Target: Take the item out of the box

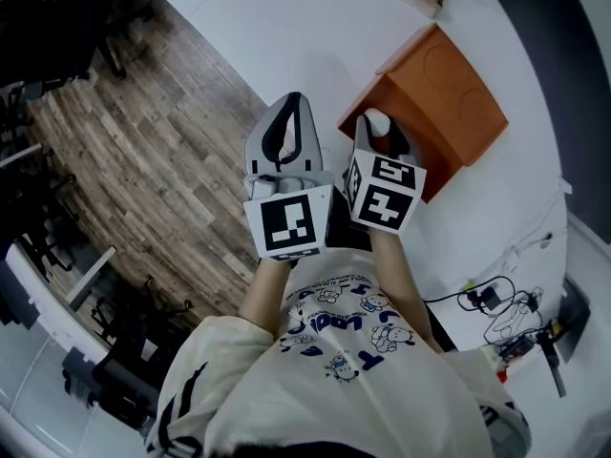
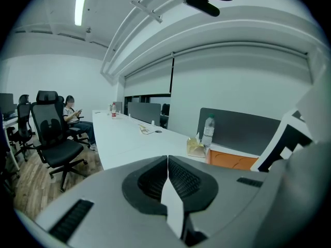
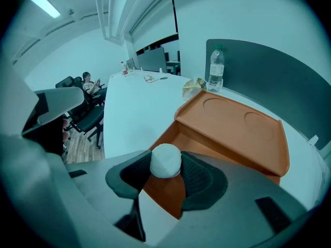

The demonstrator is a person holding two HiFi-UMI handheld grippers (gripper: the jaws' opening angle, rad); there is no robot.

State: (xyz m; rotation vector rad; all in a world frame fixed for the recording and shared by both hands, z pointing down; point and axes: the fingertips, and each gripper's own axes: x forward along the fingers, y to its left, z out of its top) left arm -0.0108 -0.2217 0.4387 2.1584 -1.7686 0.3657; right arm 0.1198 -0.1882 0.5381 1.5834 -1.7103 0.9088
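1. As the head view is looking steeply down, both grippers are sitting side by side over the near edge of the white table (image 1: 286, 27). The left gripper (image 1: 290, 113) is hanging over the wood floor (image 1: 143, 160). The right gripper (image 1: 378, 127) is pointing at the near left corner of the orange box (image 1: 449, 93). A small white ball (image 1: 378, 120) is showing at its tips, just beside the box's edge rather than deep inside. That suggests the item is being carried clear of the box.

2. In the left gripper view, the left gripper (image 2: 166, 161) is showing its jaws pressed together along one seam, with nothing between them. It is probably idling out of the way, since one gripper is enough for so small an item. Far off, a water bottle (image 2: 208, 130) is standing by the box (image 2: 232, 161), and a seated person (image 2: 72, 115) is sitting behind an office chair (image 2: 51, 133) at the left.

3. In the right gripper view, the right gripper (image 3: 165, 165) is pinching the white ball (image 3: 165, 158) between its ribbed pads, the jaws parted only by the ball's width. The ball is riding at the very tips, above the box's near wall (image 3: 170, 182). The lid (image 3: 238, 128) is lying open toward the far right, leaving the inside reachable. The grip looks shallow, so the round ball could squirt out.
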